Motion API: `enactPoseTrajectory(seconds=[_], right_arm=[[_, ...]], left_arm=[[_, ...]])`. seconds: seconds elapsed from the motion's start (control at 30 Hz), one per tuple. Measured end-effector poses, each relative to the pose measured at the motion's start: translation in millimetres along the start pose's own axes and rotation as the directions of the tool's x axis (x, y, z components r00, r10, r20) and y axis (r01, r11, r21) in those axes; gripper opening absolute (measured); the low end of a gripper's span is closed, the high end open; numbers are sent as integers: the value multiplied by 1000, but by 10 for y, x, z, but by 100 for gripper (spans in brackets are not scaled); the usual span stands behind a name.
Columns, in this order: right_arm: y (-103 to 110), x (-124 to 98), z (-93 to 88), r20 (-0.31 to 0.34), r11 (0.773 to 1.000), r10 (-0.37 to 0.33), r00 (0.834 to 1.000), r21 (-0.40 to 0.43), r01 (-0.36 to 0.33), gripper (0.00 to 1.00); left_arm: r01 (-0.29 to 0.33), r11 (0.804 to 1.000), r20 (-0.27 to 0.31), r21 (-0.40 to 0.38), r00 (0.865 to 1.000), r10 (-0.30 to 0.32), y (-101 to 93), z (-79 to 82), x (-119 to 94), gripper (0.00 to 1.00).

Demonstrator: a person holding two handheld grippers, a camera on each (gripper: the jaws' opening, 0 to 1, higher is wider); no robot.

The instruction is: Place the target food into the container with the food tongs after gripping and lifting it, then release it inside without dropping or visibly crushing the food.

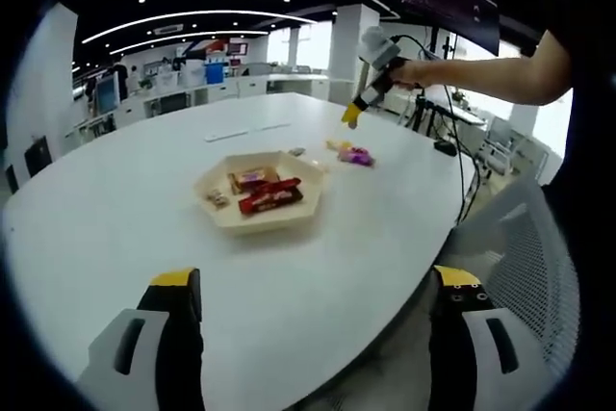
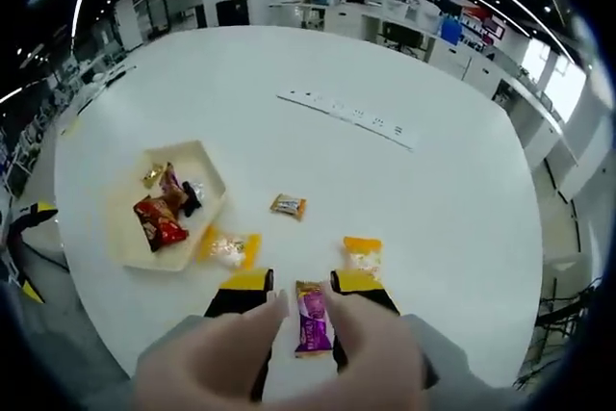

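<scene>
A cream hexagonal tray [image 1: 265,227] [image 2: 197,153] sits mid-table and holds several wrapped snacks, among them a red packet [image 1: 271,197] [image 2: 159,222]. A purple packet [image 1: 358,155] [image 2: 310,321] lies on the table beyond the tray. My right gripper [image 2: 302,282] is open, and the purple packet shows between its yellow-tipped jaws. In the left gripper view a person's hand holds that right gripper [image 1: 351,116] well above the table, over the loose packets. My left gripper [image 1: 318,284] [image 2: 29,249] is open wide and empty, low at the table's near edge, facing the tray.
Loose on the table are two yellow packets [image 2: 229,248] [image 2: 363,256] and a small orange-wrapped one [image 2: 288,205]. A flat white strip [image 2: 351,115] [image 1: 245,132] lies farther off. A mesh chair [image 1: 525,247] stands at the table's edge. Office desks fill the background.
</scene>
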State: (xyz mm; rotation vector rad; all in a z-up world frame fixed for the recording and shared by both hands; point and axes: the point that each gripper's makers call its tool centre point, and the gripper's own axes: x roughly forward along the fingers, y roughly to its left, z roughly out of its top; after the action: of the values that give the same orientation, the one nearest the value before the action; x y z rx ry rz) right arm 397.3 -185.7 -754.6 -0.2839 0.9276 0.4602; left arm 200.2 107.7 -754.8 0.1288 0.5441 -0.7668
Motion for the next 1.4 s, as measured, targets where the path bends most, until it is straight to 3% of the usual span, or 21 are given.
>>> enactPoseTrajectory(seconds=[0.33,0.63,0.8,0.83,0.87,0.93,1.2,1.4], right_arm=[[-46,249,-436,-89,994,25,996,110,-15,26],[-112,395,-542,-112,993,20,994,121,-6,28],[-38,518,-720,-155,994,32,987,109,-15,28],[-109,495,-654,-122,1000,4,993,18,-2,26],[-68,497,-686,-133,998,8,991,58,0,26],[-93,495,-702,-142,1000,-10,990,28,14,23],[-100,416,-710,-124,998,-29,992,57,36,21],[-155,219,-548,-68,997,-47,997,59,51,22]], left_arm=[[-11,1000,-9,-15,1000,11,28,-29,-18,94],[-23,999,-6,-27,1000,23,48,-24,-18,95],[-28,999,-8,-32,1000,28,54,-26,-19,96],[-29,999,-8,-31,1000,29,55,-26,-19,96],[-29,999,-9,-32,1000,29,55,-26,-17,96],[-28,999,-11,-29,1000,27,54,-32,-14,96],[-29,999,-2,-25,1000,29,50,-19,-23,95],[-13,1000,-3,-18,1000,13,18,-22,-16,94]])
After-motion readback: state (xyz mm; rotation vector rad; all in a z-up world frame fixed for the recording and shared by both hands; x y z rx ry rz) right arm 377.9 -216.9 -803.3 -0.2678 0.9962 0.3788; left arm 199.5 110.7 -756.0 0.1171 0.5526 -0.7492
